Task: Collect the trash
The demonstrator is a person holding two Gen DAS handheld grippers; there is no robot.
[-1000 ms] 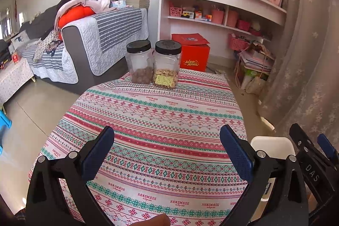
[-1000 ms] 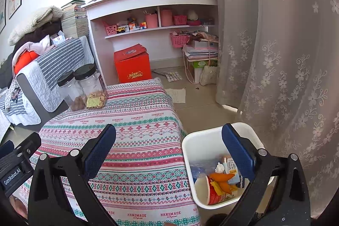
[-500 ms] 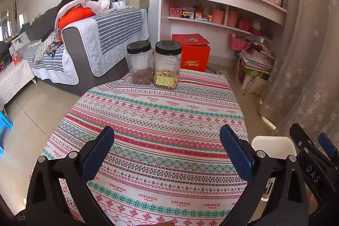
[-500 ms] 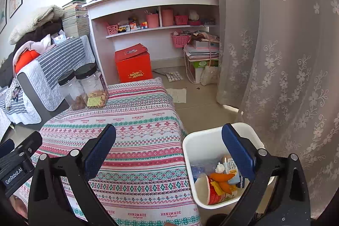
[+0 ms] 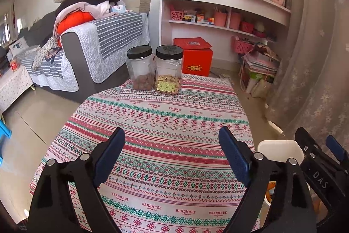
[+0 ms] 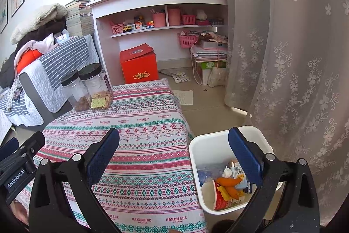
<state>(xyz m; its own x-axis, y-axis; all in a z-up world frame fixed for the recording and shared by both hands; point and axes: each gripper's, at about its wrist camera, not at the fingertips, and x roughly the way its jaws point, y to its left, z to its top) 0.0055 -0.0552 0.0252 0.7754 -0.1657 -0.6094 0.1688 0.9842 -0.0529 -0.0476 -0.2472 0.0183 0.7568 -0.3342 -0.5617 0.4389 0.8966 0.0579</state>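
Observation:
A white trash bin (image 6: 209, 145) stands on the floor right of the table; it holds a red cup, orange peels and wrappers (image 6: 229, 185). Its rim also shows in the left wrist view (image 5: 279, 147). My right gripper (image 6: 173, 152) is open and empty, held above the table's right edge and the bin. My left gripper (image 5: 171, 152) is open and empty above the patterned tablecloth (image 5: 165, 123). No loose trash shows on the cloth.
Two black-lidded jars (image 5: 169, 69) (image 5: 140, 68) with snacks stand at the table's far edge. A grey sofa (image 5: 87, 47) is at the left, a white shelf unit (image 6: 161, 21) and red box (image 6: 139, 67) behind, a lace curtain (image 6: 294, 58) on the right.
Both grippers have stayed open and empty; the views have shifted only slightly.

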